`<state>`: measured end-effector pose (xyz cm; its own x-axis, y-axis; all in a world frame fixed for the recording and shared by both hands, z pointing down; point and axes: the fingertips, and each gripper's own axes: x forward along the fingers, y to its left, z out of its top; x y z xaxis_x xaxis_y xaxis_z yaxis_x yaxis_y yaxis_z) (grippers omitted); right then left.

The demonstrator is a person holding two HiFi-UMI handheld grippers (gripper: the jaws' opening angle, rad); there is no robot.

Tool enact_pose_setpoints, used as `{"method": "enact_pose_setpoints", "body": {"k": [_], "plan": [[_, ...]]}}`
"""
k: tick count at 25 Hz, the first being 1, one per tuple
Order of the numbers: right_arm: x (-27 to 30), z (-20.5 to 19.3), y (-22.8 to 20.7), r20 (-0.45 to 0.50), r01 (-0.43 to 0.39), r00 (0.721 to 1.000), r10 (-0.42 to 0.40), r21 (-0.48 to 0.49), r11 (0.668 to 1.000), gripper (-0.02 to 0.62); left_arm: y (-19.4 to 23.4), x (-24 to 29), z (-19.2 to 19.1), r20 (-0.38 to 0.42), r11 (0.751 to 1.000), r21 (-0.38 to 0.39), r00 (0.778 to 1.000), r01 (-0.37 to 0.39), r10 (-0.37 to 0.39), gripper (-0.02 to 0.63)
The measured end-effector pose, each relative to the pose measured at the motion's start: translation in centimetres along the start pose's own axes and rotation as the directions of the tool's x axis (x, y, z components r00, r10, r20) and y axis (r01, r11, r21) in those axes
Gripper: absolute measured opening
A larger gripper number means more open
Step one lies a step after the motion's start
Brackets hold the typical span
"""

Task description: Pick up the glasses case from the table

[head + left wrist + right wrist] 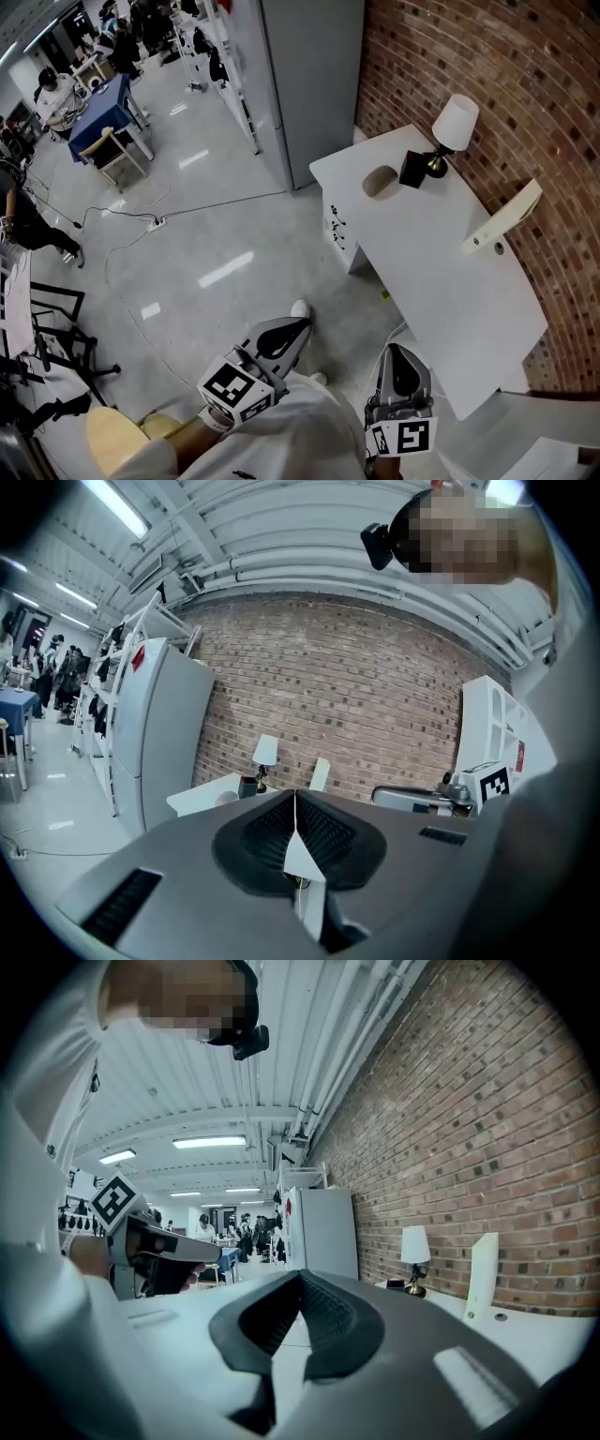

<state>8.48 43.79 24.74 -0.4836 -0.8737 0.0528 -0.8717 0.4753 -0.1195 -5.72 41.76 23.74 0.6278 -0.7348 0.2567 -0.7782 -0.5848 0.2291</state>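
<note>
Markings: each gripper carries a cube with black-and-white square markers, the left cube (234, 389) and the right cube (401, 436) both showing pattern only, no letters; a red label (138, 658) sits on the side of the tall grey cabinet (314, 84), too small to read.

Left gripper (298, 326): held low and near, in front of the person's body; its own view shows the jaws closed tip to tip, nothing between them, touching nothing; it stands over the floor, left of the table and well apart from it.

Right gripper (395, 351): near, just right of the left one, at the near left edge of the white table (450, 300); its own view shows the jaw tips brought together with nothing held and no contact with the table top.

Glasses case (380, 181): a tan oval lying flat at the far left end of the table, well apart from both grippers; just to its right is a small black box (413, 169), and beside that a lamp (457, 122) with a white shade and brass base.

Further items: a white panel (503, 217) stands tilted at the right edge of the table, against the brick wall (487, 56); the cabinet stands beyond the table's far end.
</note>
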Motion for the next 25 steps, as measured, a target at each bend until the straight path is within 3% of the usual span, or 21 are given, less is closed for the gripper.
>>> {"method": "enact_pose_setpoints", "body": {"k": [7, 15, 25], "plan": [[8.3, 0.5, -2.2, -0.026, 0.019, 0.999, -0.019, -0.004, 1.000, 0.009, 6.5, 5.3, 2.5, -0.001, 0.999, -0.023, 1.000, 0.023, -0.023, 0.011], [20.6, 2.9, -3.5, -0.037, 0.024, 0.999, -0.025, -0.035, 0.999, 0.009, 16.1, 11.3, 8.1, 0.011, 0.998, -0.024, 0.998, 0.055, -0.055, 0.011], [31.5, 4.3, -5.7, -0.036, 0.101, 0.994, -0.102, -0.046, 0.994, 0.009, 26.2, 16.4, 12.7, 0.033, 0.994, -0.026, 0.994, 0.108, -0.107, 0.011]]}}
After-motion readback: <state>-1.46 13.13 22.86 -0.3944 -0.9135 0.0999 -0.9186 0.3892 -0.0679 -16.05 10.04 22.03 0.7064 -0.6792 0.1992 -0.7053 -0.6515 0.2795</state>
